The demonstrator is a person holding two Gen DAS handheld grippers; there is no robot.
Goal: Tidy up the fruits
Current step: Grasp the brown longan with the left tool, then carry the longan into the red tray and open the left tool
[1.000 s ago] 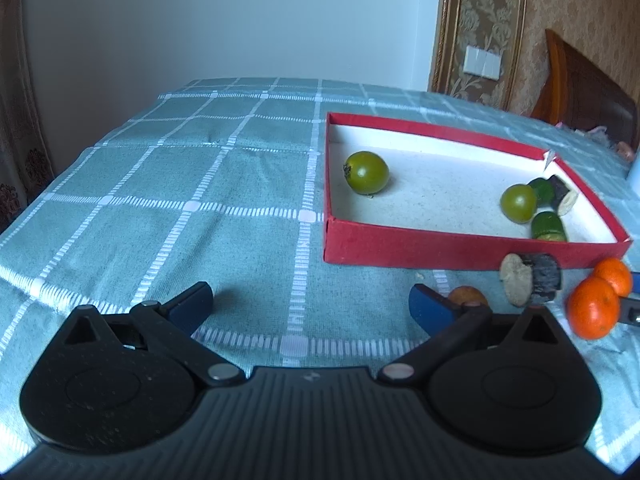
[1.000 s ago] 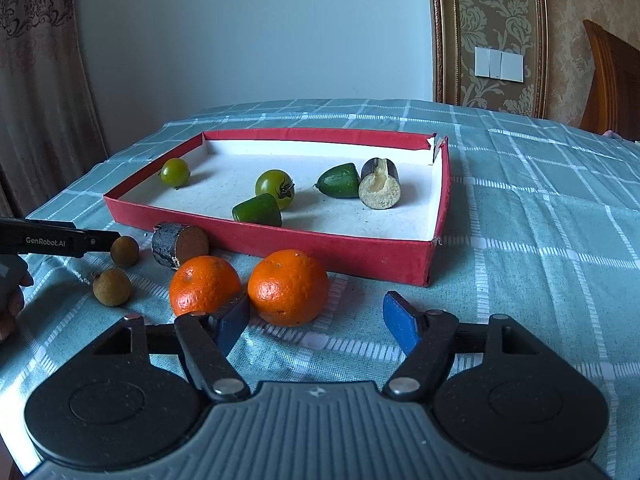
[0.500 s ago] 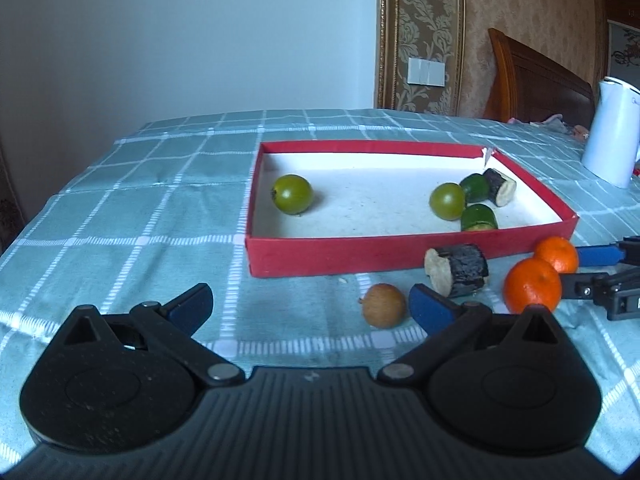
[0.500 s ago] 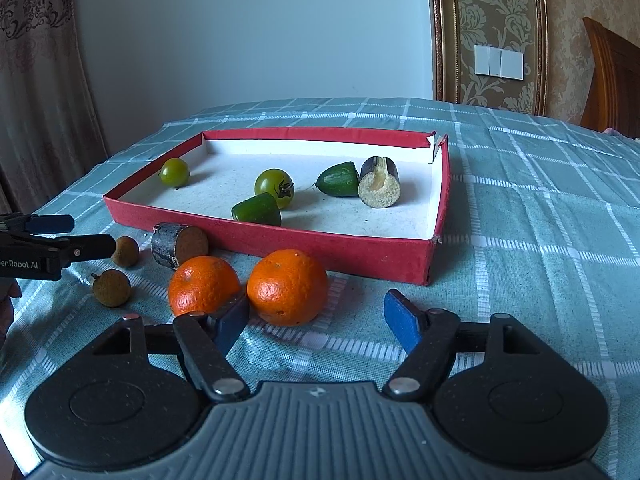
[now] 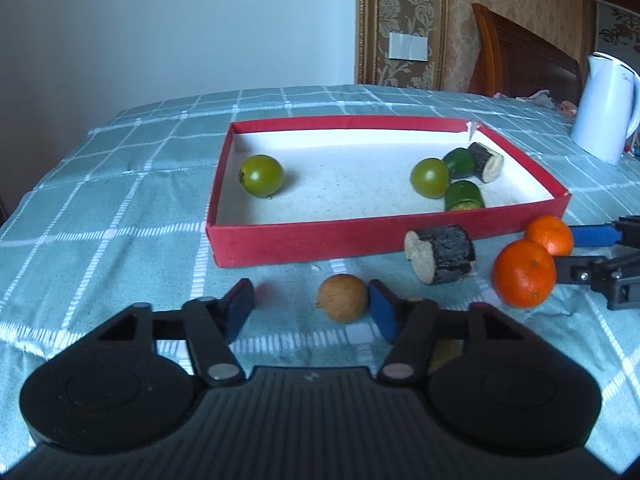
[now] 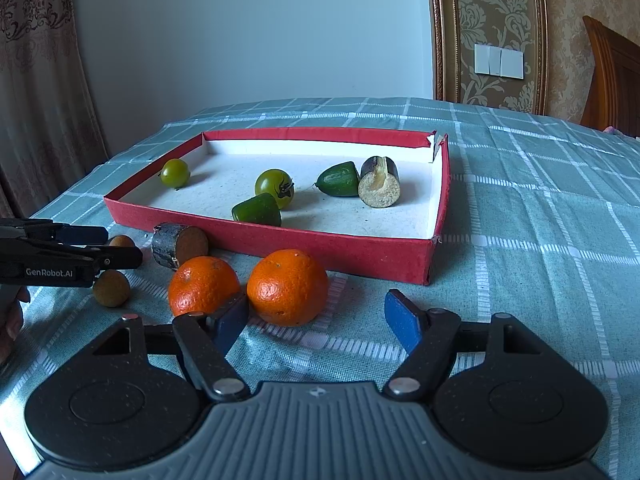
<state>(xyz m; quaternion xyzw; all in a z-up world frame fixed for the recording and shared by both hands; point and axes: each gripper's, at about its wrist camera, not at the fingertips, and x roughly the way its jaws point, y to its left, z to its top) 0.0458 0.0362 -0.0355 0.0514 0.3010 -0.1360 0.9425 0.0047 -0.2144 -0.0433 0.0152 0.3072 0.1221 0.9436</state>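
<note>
A red tray (image 5: pixel 304 244) (image 6: pixel 344 246) holds two green tomatoes, two green pieces and a dark cut piece. In front of it on the cloth lie a brown longan (image 5: pixel 342 297), a dark cut piece (image 5: pixel 440 253) and two oranges (image 5: pixel 524 272). My left gripper (image 5: pixel 312 310) is open, the longan just inside its right finger. My right gripper (image 6: pixel 316 316) is open around the nearer orange (image 6: pixel 287 286); the other orange (image 6: pixel 204 285) lies left of it. A second longan (image 6: pixel 111 287) lies by the left gripper's fingers (image 6: pixel 116 258).
A white kettle (image 5: pixel 606 108) stands at the back right of the table. A wooden chair back (image 5: pixel 524 52) is behind it. A curtain (image 6: pixel 36 92) hangs at the far left. The teal checked cloth (image 6: pixel 540 200) covers the table.
My left gripper has swung right and moved forward toward the longan, which now sits between its fingers. My right gripper has barely moved and stays open at the orange.
</note>
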